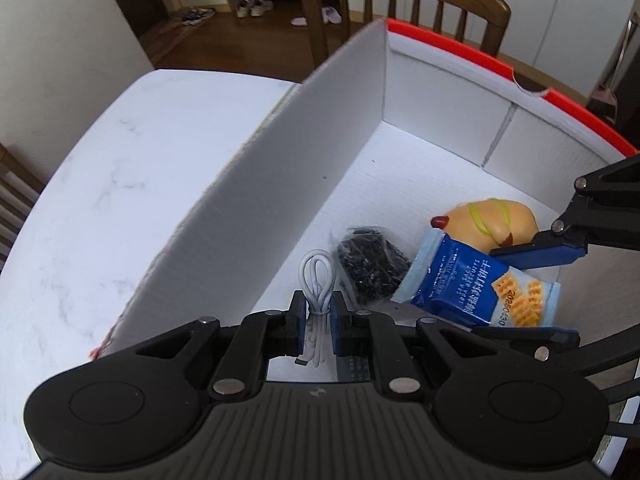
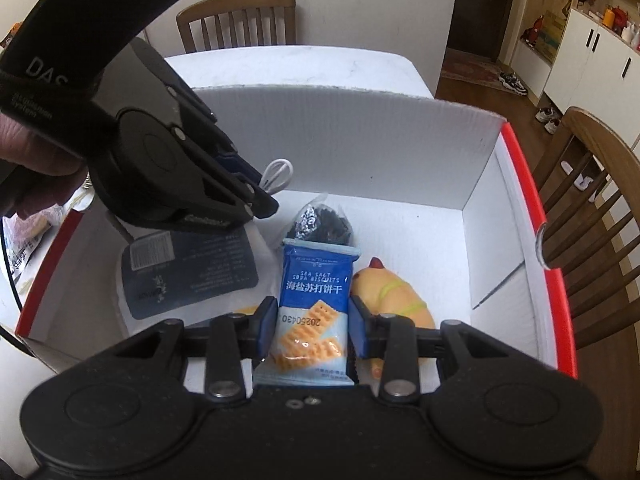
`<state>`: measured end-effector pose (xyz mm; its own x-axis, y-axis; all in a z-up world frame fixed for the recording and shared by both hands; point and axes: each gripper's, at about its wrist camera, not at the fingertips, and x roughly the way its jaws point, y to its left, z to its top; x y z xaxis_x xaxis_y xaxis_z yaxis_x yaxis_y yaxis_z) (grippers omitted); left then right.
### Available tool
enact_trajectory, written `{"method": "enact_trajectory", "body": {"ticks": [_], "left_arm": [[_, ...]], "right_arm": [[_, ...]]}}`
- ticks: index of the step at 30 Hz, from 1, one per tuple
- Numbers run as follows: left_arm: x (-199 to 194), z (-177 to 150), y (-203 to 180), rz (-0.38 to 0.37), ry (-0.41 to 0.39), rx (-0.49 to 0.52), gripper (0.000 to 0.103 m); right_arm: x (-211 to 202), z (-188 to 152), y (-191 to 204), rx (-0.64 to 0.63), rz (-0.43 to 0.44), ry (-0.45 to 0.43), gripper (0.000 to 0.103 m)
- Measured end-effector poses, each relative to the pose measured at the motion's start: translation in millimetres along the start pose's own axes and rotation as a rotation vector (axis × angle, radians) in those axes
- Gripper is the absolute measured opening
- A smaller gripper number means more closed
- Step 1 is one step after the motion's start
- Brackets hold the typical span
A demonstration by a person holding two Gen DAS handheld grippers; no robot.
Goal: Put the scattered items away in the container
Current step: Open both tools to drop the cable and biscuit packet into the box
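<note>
White marbled surface (image 1: 120,168) beyond box wall (image 1: 280,184). Left fingers (image 1: 316,312) pinched coiled cable (image 1: 317,276); right fingers (image 2: 312,326) pinched biscuit packet (image 2: 314,300). Risked snagging cable loops on release, likely dragging cable back out.

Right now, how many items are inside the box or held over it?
5: cable in the left gripper; biscuit packet in the right gripper; black bag, toy hot dog and dark card on the floor. More may be hidden.
</note>
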<state>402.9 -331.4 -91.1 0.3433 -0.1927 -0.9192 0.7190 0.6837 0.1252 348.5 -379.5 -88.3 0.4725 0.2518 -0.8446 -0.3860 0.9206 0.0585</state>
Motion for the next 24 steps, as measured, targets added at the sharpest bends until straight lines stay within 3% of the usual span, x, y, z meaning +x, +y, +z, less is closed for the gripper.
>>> {"method": "enact_trajectory", "body": {"ticks": [24], "left_arm": [[23.5, -2.9, -2.0, -0.014, 0.053, 0.003, 0.011]], "right_arm": [[12.5, -0.2, -4.8, 0.015, 0.004, 0.051, 0.039]]}}
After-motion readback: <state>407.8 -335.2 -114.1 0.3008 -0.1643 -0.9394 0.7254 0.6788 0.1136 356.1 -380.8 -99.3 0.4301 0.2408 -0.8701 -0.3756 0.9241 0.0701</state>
